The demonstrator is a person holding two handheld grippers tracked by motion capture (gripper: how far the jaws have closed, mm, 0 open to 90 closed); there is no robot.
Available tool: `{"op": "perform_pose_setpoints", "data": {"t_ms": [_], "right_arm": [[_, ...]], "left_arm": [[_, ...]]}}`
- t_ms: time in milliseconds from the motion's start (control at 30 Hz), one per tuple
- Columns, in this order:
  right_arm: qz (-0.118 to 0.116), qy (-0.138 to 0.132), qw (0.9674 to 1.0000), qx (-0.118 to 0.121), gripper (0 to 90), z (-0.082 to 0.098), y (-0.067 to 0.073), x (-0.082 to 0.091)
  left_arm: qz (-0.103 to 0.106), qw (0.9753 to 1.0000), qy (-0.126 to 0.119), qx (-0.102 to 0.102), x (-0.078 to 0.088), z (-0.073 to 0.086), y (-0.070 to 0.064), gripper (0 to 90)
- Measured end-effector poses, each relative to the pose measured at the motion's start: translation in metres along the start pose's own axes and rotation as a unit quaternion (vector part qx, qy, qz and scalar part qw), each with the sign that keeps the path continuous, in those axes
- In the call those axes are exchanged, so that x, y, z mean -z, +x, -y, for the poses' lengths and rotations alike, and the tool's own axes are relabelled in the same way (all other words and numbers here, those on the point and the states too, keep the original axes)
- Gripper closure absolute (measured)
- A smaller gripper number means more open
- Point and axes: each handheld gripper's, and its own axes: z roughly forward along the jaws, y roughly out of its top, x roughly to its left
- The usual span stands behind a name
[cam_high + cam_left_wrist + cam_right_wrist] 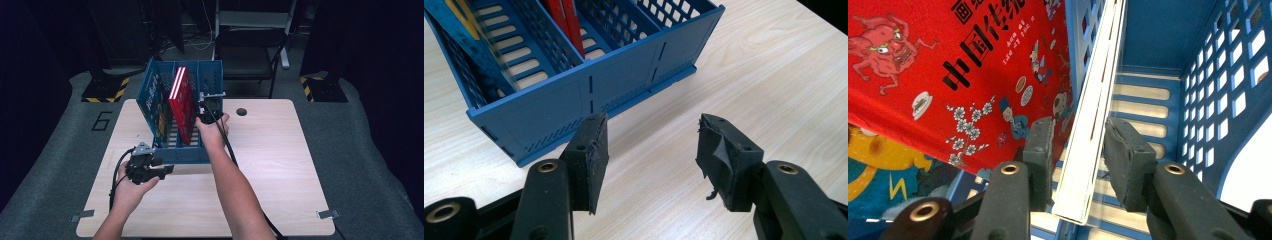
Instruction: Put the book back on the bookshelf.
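The right gripper (1075,165) is reaching into the blue slotted plastic file rack (150,95), its jaws standing apart astride the pale edge of a thin red picture book (1090,125), not pressing it. That book is standing upright, long edge running away from the jaws. The left gripper (651,155) is hovering open over the light wooden table (774,75), in front of the rack.

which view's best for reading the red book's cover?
Right gripper view: the red book fills the left half, with cover print and drawings sharp. The high view shows it small, standing in the blue rack. The left gripper view catches just a red strip between dividers.
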Motion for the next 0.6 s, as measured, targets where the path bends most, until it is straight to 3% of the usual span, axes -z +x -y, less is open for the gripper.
{"op": "perform_pose_setpoints", "data": {"t_ms": [600], "right_arm": [[0.012,-0.023,0.9990,0.036,49.6,-0.004,-0.002,0.024]], "left_arm": [[-0.011,0.9996,-0.012,0.024,0.006,0.002,0.009,45.7]]}}
